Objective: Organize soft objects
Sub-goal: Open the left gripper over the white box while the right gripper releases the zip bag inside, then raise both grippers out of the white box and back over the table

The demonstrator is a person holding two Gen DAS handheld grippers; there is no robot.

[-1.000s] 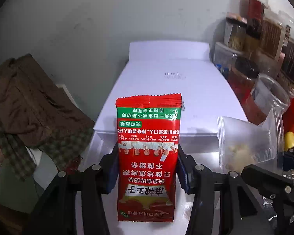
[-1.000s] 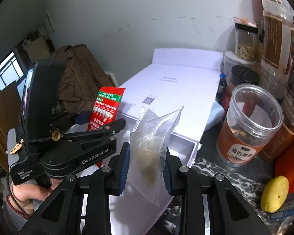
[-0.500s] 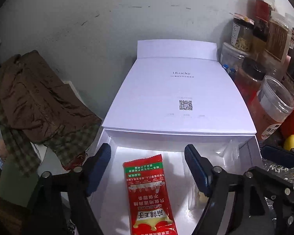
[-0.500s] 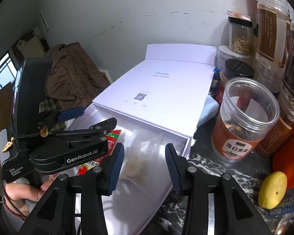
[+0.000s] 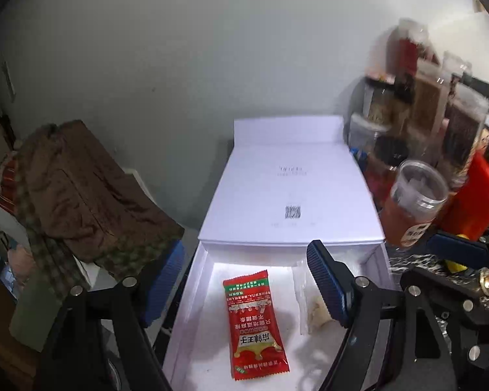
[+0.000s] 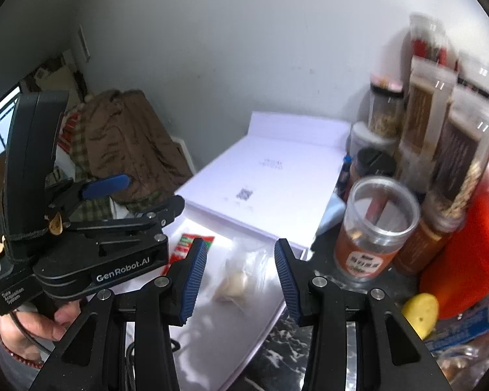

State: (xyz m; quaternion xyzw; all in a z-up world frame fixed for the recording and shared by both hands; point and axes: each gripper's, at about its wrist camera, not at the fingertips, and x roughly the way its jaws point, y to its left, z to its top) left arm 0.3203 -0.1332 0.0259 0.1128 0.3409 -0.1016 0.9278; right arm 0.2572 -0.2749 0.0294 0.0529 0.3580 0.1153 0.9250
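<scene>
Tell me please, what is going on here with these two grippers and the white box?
A person holds a gripper in each hand above the open tray of a white box. A red sachet and a clear bag lie side by side in the tray. The left gripper and the right gripper are both open and hold nothing. Jars stand to the right of the box.

jars [image 5: 440, 114] blurred, clear bag [image 5: 309, 306] partly behind left fingers [image 5: 326, 280]
</scene>
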